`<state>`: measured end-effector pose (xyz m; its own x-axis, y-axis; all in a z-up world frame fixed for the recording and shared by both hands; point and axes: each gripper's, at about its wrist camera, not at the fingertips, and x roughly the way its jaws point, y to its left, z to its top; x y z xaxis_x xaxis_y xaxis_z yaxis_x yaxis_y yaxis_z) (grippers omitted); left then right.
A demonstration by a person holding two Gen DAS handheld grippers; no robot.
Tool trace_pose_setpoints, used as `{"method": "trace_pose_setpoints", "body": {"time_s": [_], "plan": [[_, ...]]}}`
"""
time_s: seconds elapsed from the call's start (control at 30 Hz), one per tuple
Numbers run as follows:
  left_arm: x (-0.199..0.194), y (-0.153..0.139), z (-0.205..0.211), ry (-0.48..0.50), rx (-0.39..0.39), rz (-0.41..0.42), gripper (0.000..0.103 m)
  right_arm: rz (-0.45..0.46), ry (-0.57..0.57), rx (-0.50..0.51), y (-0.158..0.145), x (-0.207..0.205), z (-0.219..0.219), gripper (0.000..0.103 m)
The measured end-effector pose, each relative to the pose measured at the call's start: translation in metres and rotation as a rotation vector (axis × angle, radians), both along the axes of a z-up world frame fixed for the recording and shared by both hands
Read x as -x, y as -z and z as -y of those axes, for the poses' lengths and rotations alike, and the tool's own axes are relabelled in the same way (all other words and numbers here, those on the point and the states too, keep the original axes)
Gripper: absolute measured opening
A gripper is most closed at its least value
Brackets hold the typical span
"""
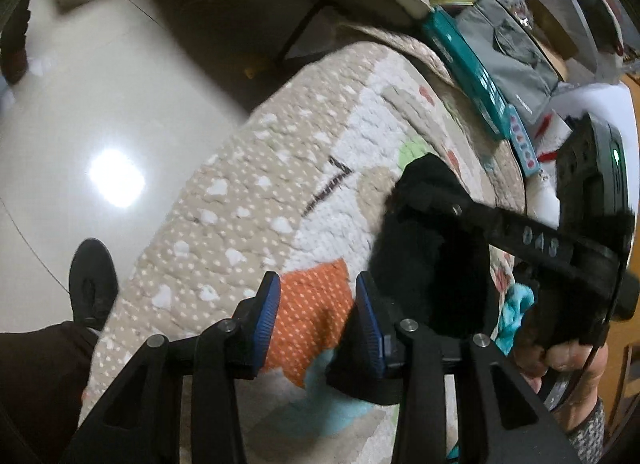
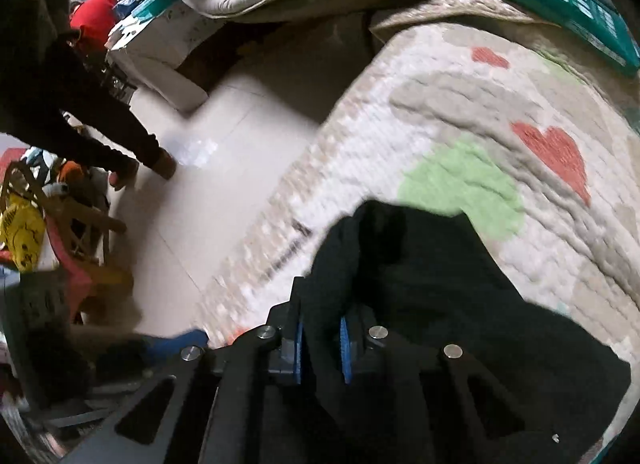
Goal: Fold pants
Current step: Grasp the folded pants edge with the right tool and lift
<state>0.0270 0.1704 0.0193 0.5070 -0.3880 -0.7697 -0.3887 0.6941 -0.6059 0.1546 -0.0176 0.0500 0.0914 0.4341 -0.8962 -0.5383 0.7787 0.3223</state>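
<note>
Folding looks barely begun — the black pants (image 2: 420, 284) lie bunched on the patterned quilt (image 2: 460, 112), right gripper (image 2: 322, 348) pinched on a fold, left gripper (image 1: 316, 320) part-open over bare quilt, holding nothing

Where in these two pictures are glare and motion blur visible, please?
Left wrist view: a bright glare patch on the glossy floor; the quilt is slightly smeared, while the left gripper stays sharp. Right wrist view: stronger motion blur over the quilt and background; the black pants show almost no detail. Both views bend at the edges.
</note>
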Motion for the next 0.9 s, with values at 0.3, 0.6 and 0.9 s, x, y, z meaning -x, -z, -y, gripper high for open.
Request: {"method": "trace_pose_setpoints", "body": {"time_s": [0.3, 0.6, 0.9], "plan": [[-0.002, 0.003, -0.006, -0.013, -0.044, -0.015, 0.037, -0.025, 0.043, 0.060, 0.013, -0.018, -0.041, 0.058], [-0.001, -0.001, -0.002, -0.001, -0.073, 0.002, 0.037, 0.156, 0.241, -0.145, -0.083, 0.002, 0.044, 0.073], [-0.002, -0.002, -0.014, -0.046, -0.098, 0.008, 0.039, -0.009, 0.404, -0.111, 0.015, 0.072, 0.106, 0.025]]}}
